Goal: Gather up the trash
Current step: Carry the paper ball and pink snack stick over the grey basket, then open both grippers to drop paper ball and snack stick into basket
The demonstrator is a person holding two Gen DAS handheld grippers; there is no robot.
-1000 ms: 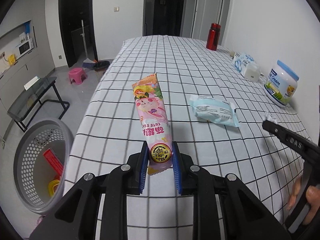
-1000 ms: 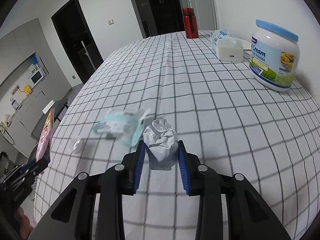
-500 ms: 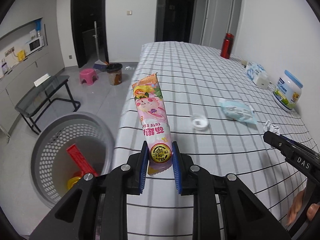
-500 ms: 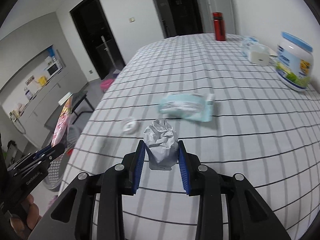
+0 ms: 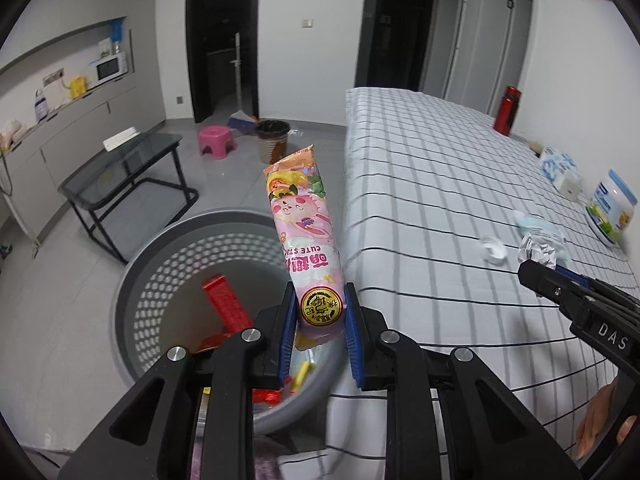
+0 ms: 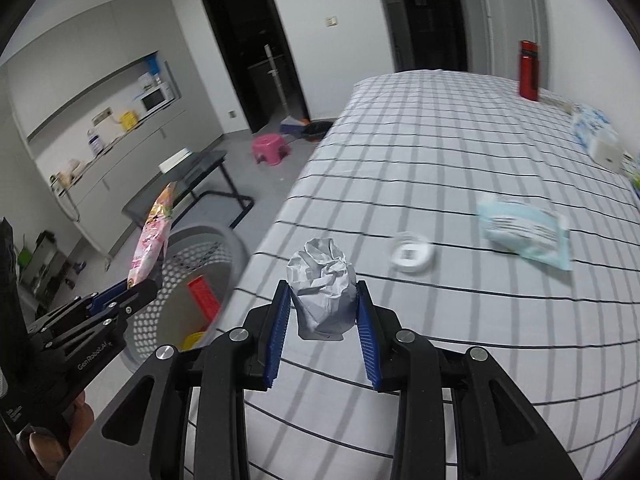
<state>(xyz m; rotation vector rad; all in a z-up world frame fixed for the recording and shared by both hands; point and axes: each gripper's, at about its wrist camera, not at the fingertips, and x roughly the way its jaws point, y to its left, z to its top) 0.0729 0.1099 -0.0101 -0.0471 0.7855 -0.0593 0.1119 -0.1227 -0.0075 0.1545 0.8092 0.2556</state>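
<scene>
Beside the checked table [image 5: 440, 184], above the grey perforated basket [image 5: 176, 248]: left gripper [image 5: 318, 320] narrowly parted and clamped on the lower end of a pink snack wrapper [image 5: 304, 220], wrapper standing upright over the basket's near rim. Over the table edge, further right: right gripper [image 6: 322, 320] closed part-way on a crumpled paper ball [image 6: 322, 280], ball pinched at its lower half between the blue pads. Left lying on the cloth: a pale blue packet [image 6: 524, 232] and a small white cap [image 6: 412, 254] just beside it, both well apart from the basket. Inside the basket already, a red box [image 5: 226, 300] and some yellow scraps. Wrapper likely light, thin and slick, prone to flop or cling to a pad on release; held best low and across its width, as now. Paper ball likely weightless and springy, tolerant of squeezing, gripped safely anywhere across its bulk. Packet probably soft and flat, best taken by an edge.
</scene>
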